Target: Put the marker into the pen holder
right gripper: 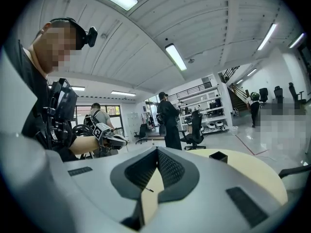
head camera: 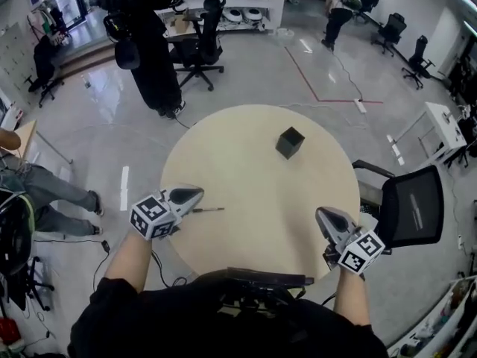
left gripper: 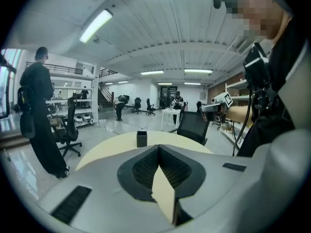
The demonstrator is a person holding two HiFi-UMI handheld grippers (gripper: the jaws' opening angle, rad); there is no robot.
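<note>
A thin dark marker (head camera: pixel 210 210) lies flat on the round beige table (head camera: pixel 253 177), just right of my left gripper's tip. The black square pen holder (head camera: pixel 290 142) stands upright farther back on the table, also seen as pen holder (left gripper: pixel 141 139) and pen holder (right gripper: pixel 218 157). My left gripper (head camera: pixel 198 195) hovers at the table's left edge, its jaws shut with nothing between them. My right gripper (head camera: pixel 322 215) is over the table's right front edge, jaws closed together and empty. Through the right gripper view's gap the marker (right gripper: pixel 146 189) shows as a small dark line.
A black mesh office chair (head camera: pixel 410 203) stands against the table's right side. A chair back (head camera: pixel 268 278) sits at the front edge by my body. A person in black (head camera: pixel 149 51) stands beyond the table, near another chair (head camera: pixel 201 47). A seated person (head camera: pixel 45 192) is at the left.
</note>
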